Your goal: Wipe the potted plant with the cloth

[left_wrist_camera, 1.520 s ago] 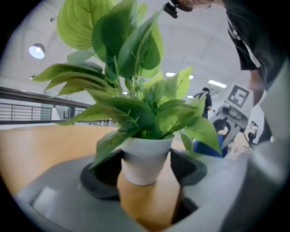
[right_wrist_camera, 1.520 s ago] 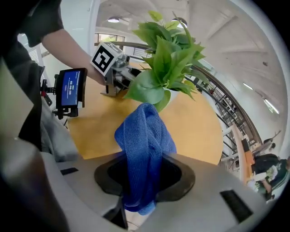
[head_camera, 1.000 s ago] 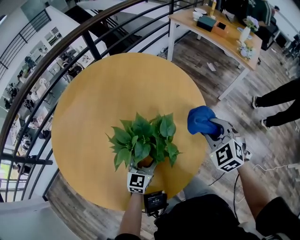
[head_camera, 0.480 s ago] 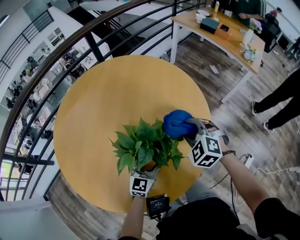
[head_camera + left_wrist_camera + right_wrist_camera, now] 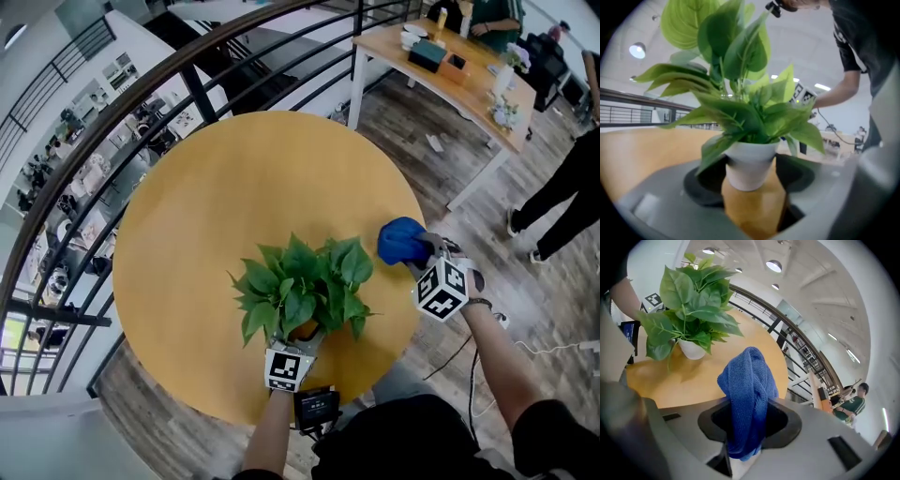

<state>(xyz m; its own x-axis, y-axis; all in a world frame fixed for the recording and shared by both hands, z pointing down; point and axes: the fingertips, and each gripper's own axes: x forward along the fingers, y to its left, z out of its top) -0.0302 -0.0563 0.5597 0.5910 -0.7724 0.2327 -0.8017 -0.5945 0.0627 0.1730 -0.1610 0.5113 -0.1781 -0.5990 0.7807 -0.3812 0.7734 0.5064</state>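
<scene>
We find the potted plant (image 5: 305,286) on the near part of the round wooden table (image 5: 234,187), close to its front edge. The container is a small white pot (image 5: 750,164), tapered toward its base and standing upright. It holds a dense cluster of broad, pointed green leaves (image 5: 740,108) that spread well past the rim on all sides and hide the pot almost wholly in the head view.

The left gripper (image 5: 293,335) reaches in from the near side. In the left gripper view, the left gripper (image 5: 752,185) has its jaws clamped against the two sides of the pot, low on its wall, so it is grasping the potted plant. Its marker cube (image 5: 284,368) shows a black-and-white square pattern.

To the right, the right gripper (image 5: 422,253) is clenched on the cloth (image 5: 401,241), a deep blue knitted fabric. In the right gripper view, the right gripper (image 5: 747,437) pinches the cloth (image 5: 749,394) at its lower end, and the rest stands up from the jaws in a folded bundle. The cloth hangs over the table's right edge, near the rightmost leaves but apart from them. This gripper's cube (image 5: 442,289) carries the same kind of square markers.
</scene>
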